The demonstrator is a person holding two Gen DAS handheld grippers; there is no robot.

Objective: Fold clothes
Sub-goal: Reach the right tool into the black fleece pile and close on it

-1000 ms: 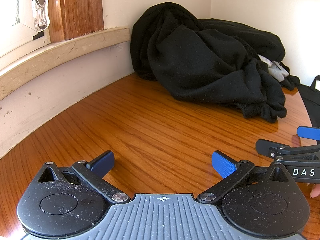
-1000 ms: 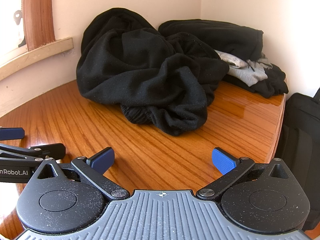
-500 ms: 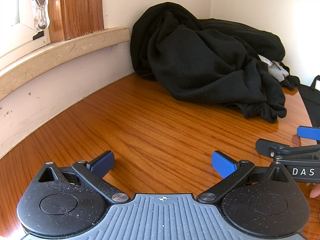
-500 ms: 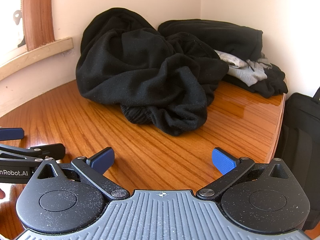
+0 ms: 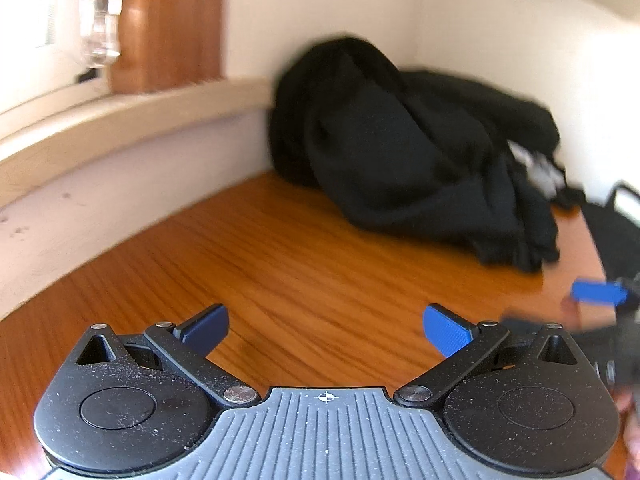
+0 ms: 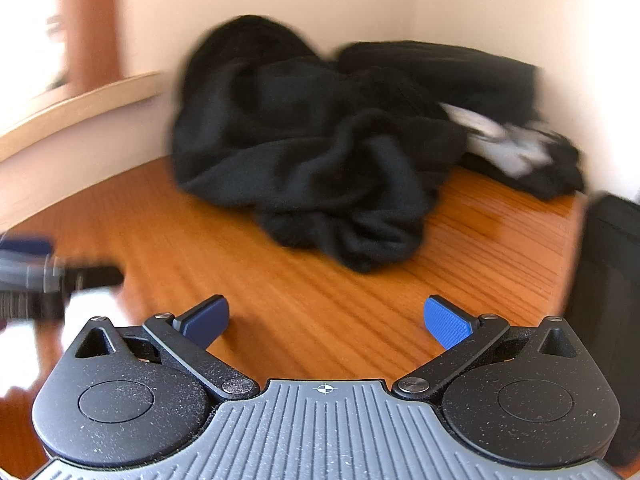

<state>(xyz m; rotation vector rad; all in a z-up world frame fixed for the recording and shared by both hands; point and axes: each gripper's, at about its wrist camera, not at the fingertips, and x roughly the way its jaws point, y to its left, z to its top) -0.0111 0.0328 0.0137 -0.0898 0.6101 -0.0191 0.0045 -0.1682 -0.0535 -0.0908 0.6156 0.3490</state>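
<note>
Two hand-held grippers, left hand-held gripper (image 5: 326,330) and right hand-held gripper (image 6: 327,322), we hold wide open and empty; the black clothes pile (image 6: 320,152) lies well ahead on the desk (image 5: 304,280).

We see a big black pile of clothes (image 6: 320,160) in the middle of the frame. A bit of white and grey cloth (image 6: 504,144) peeks out at its right side. The table (image 6: 320,300) is shiny orange-brown wood with thin dark lines running across it. The walls (image 6: 280,0) at the top are cream. At the upper left, the window frame (image 5: 176,24) is reddish-brown wood, and the sill (image 5: 120,120) under it is pale tan. At the bottom, the right gripper (image 6: 326,320) is black and grey with bright blue pads (image 6: 448,322). The left gripper (image 5: 326,328) has the same colours. A black bag (image 6: 608,300) sits at the right edge.
</note>
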